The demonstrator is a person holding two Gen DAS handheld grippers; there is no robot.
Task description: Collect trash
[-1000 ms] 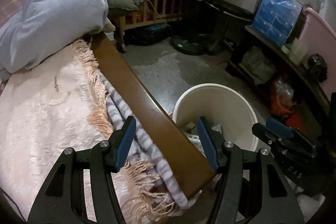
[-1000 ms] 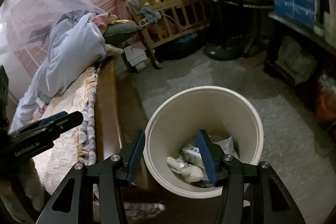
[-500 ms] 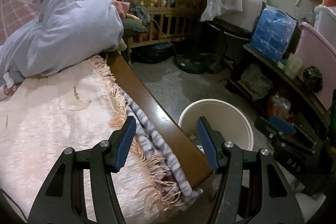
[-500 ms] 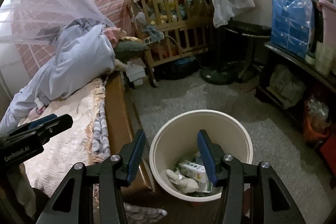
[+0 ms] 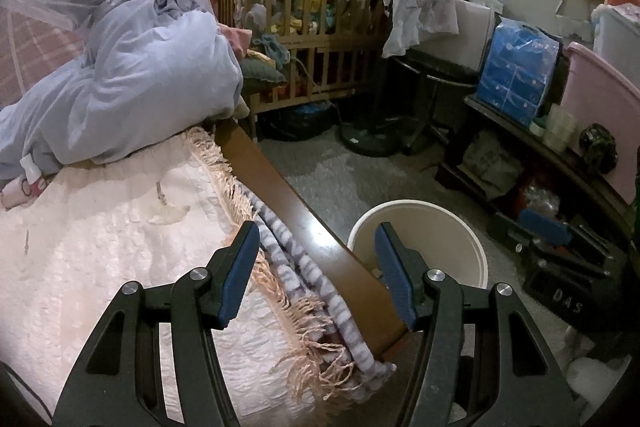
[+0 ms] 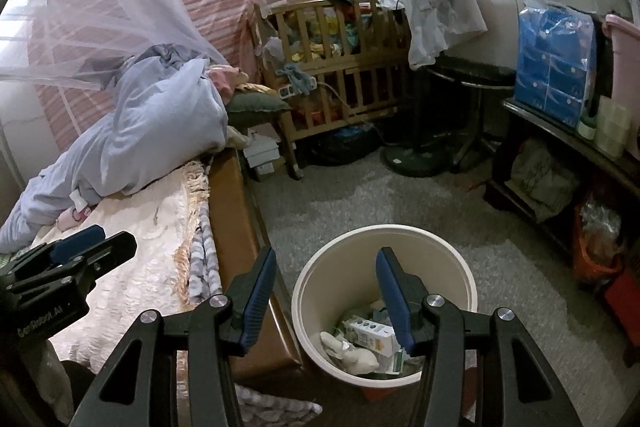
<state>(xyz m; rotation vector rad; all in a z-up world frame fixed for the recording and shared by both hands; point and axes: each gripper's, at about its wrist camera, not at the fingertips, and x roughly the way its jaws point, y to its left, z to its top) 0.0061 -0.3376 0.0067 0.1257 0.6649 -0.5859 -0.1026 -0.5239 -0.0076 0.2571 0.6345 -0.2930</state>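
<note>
My left gripper (image 5: 316, 267): wide open, empty, over bed (image 5: 100, 247) edge. My right gripper (image 6: 326, 291): wide open, empty, above bin (image 6: 320, 291) w/ trash (image 6: 368, 343) inside.

both claws stand spread wide with nothing between their blue pads. the left claw (image 5: 316, 269) fills the lower middle of its own frame, and shows again at the lower left (image 6: 76, 259) of the right view. the right claw (image 6: 326, 287) sits lower centre.
</note>
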